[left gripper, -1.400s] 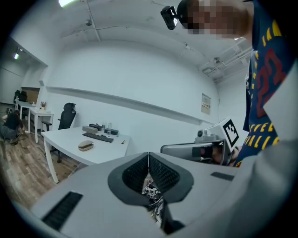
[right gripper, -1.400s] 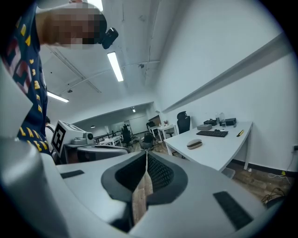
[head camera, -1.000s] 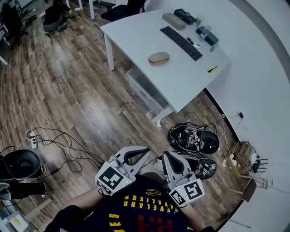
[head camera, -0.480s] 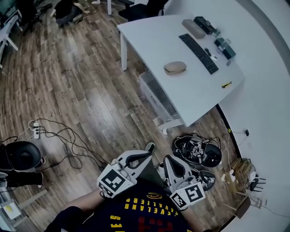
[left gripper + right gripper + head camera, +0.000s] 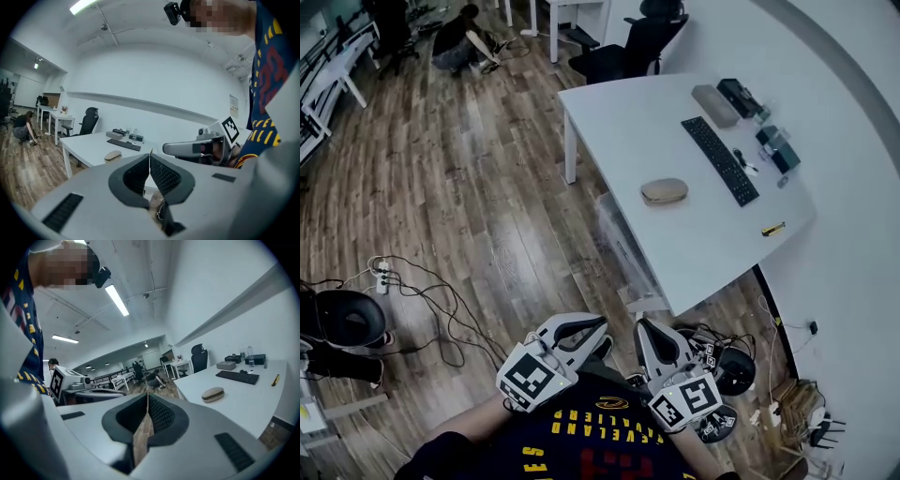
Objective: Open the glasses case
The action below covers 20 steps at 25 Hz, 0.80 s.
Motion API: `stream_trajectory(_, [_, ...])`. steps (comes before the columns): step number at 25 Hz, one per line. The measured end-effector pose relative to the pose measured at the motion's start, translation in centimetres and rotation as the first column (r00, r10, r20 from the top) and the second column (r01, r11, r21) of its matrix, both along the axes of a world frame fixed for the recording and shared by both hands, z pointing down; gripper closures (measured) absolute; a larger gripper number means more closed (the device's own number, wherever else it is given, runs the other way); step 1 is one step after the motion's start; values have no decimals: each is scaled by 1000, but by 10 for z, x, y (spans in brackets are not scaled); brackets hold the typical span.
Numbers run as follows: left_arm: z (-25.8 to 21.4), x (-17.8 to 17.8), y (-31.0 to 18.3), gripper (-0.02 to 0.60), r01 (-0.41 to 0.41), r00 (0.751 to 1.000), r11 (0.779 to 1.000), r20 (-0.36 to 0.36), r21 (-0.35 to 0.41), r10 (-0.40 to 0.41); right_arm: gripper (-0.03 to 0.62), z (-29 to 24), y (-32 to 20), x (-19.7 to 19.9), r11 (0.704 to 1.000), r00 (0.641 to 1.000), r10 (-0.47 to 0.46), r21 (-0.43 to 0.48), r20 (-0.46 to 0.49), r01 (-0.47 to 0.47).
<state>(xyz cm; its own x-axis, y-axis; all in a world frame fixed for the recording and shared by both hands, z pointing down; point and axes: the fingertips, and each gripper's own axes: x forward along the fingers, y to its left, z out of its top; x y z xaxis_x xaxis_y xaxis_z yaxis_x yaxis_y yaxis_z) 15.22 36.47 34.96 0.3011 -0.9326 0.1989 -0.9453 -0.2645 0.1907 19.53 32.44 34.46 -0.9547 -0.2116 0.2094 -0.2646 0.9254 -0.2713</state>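
Note:
The glasses case is a tan oval pod lying closed on the white table, left of a black keyboard. It also shows in the left gripper view as the case and in the right gripper view as the case, well ahead of both grippers. My left gripper and right gripper are held close to the person's chest, over the wooden floor and short of the table. Both are shut with nothing between the jaws: left gripper, right gripper.
A clear storage box sits under the table's near edge. Cables and a power strip lie on the floor at left, beside a black stool. Black gear lies on the floor at right. An office chair stands behind the table.
The table and case have slid down and right in the head view, so they are nearer. Both grippers stay shut and close to the body, side by side.

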Motion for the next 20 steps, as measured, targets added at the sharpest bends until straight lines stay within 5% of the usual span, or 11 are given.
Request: stream_trajectory(20, [-11, -9, -79, 568, 126, 987, 991, 111, -50, -120, 572, -5, -96, -24, 987, 985, -132, -77, 111, 141])
